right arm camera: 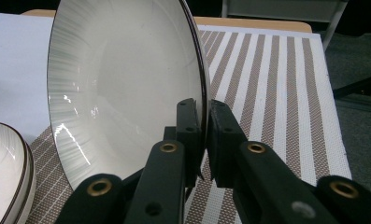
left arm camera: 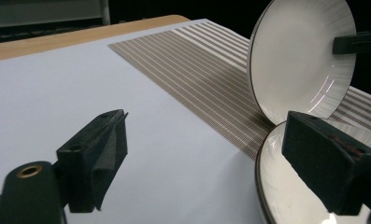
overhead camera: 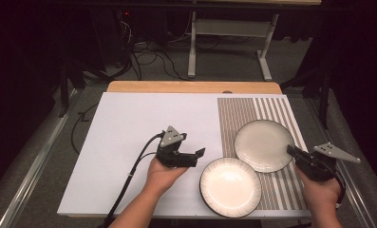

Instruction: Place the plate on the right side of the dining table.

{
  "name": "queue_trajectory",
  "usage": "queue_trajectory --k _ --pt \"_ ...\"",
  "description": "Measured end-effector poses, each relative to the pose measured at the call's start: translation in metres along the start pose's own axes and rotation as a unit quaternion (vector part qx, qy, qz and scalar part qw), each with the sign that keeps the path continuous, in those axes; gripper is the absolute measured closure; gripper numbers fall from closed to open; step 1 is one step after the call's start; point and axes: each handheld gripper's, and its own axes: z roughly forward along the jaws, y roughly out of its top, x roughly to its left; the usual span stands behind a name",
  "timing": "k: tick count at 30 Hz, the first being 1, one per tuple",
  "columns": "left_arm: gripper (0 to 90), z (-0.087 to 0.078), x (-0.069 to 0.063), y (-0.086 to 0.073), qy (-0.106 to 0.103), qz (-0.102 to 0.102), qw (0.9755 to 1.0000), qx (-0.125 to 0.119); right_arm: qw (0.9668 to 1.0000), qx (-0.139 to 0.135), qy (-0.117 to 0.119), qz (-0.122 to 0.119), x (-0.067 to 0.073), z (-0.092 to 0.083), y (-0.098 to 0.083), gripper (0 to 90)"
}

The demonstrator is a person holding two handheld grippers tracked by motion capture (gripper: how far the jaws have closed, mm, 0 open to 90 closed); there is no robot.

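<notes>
Two white plates with dark rims sit at the table's right. The near plate (overhead camera: pixel 230 186) (left arm camera: pixel 290 196) (right arm camera: pixel 5 163) lies flat at the front, half on the white sheet. The far plate (overhead camera: pixel 263 145) (left arm camera: pixel 300 51) (right arm camera: pixel 122 84) is tilted over the striped mat, with its right rim raised. My right gripper (overhead camera: pixel 293 151) (right arm camera: pixel 205 109) is shut on that rim, one jaw on each face. My left gripper (overhead camera: pixel 195 154) (left arm camera: pixel 211 126) stands open just left of the near plate. Nothing is between its jaws, and its right jaw hangs over the near plate's rim.
A brown-and-white striped mat (overhead camera: pixel 233 114) covers the right part of the table, and a white sheet (overhead camera: pixel 138 128) covers the left. A wooden table edge (overhead camera: pixel 191 87) runs along the back. Beyond it are a desk frame (overhead camera: pixel 192 47) and cables (overhead camera: pixel 148 57) on the floor.
</notes>
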Motion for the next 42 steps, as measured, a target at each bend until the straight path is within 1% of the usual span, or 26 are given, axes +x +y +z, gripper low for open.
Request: queue_trajectory --k 2,4,7,8,9,11,12,16,18,20,22,23,26,28,30,33,36,42 --pt "11.6 -0.01 0.005 -0.004 0.007 0.0 1.0 -0.005 1.0 0.0 0.0 0.001 0.0 0.0 0.0 86.2" --pt "8.6 -0.02 0.011 -0.008 0.008 -0.003 0.9999 -0.007 1.0 0.001 -0.001 0.002 0.0 0.0 0.0 86.1" --pt "3.2 -0.039 0.018 -0.014 0.017 -0.005 0.9998 -0.009 1.0 0.002 -0.002 0.004 0.0 0.0 0.0 86.1" --pt "1.7 -0.046 0.021 -0.016 0.02 -0.003 0.9997 -0.009 1.0 0.003 -0.002 0.003 0.0 0.0 0.0 86.0" --pt "1.6 -0.054 0.023 -0.019 0.024 0.001 0.9997 -0.009 1.0 0.004 -0.002 0.004 -0.001 0.001 0.0 86.0" --pt "2.7 -0.071 0.026 -0.023 0.038 0.015 0.999 -0.018 1.0 0.005 0.0 0.006 -0.001 0.001 0.0 86.0" --pt "3.0 -0.079 0.029 -0.025 0.044 0.017 0.9987 -0.021 0.9999 0.007 0.0 0.008 -0.002 0.002 0.0 85.9" --pt "3.0 -0.111 0.04 -0.034 0.06 0.011 0.9973 -0.042 0.9999 0.012 -0.002 0.01 -0.005 0.005 0.0 85.3" --pt "3.0 -0.124 0.044 -0.039 0.066 0.009 0.9963 -0.054 0.9998 0.016 -0.003 0.014 -0.006 0.006 0.0 84.8" --pt "3.3 -0.132 0.047 -0.042 0.072 0.003 0.9953 -0.064 0.9997 0.018 -0.006 0.018 -0.007 0.007 -0.001 84.4" --pt "3.5 -0.134 0.048 -0.043 0.072 -0.005 0.9948 -0.072 0.9996 0.02 -0.007 0.019 -0.008 0.009 -0.001 84.1" --pt "3.6 -0.134 0.048 -0.043 0.073 -0.005 0.9947 -0.072 0.9995 0.021 -0.007 0.02 -0.009 0.009 -0.002 83.9" --pt "4.4 -0.126 0.045 -0.046 0.071 0.01 0.9955 -0.062 0.9992 0.027 -0.009 0.028 -0.011 0.012 -0.002 83.2" --pt "4.6 -0.119 0.044 -0.048 0.069 0.019 0.9963 -0.047 0.999 0.032 -0.008 0.03 -0.013 0.014 -0.003 82.6" --pt "4.6 -0.116 0.043 -0.049 0.064 0.02 0.9968 -0.043 0.9987 0.036 -0.008 0.034 -0.015 0.016 -0.004 81.8" --pt "4.6 -0.116 0.042 -0.049 0.063 0.017 0.9966 -0.051 0.9984 0.041 -0.007 0.038 -0.017 0.02 -0.006 81.0" --pt "4.6 -0.117 0.043 -0.049 0.063 0.012 0.9966 -0.052 0.9982 0.043 -0.004 0.042 -0.019 0.022 -0.006 81.0" --pt "4.7 -0.118 0.046 -0.049 0.071 0.002 0.9959 -0.056 0.9975 0.046 -0.002 0.053 -0.021 0.027 -0.006 80.7"
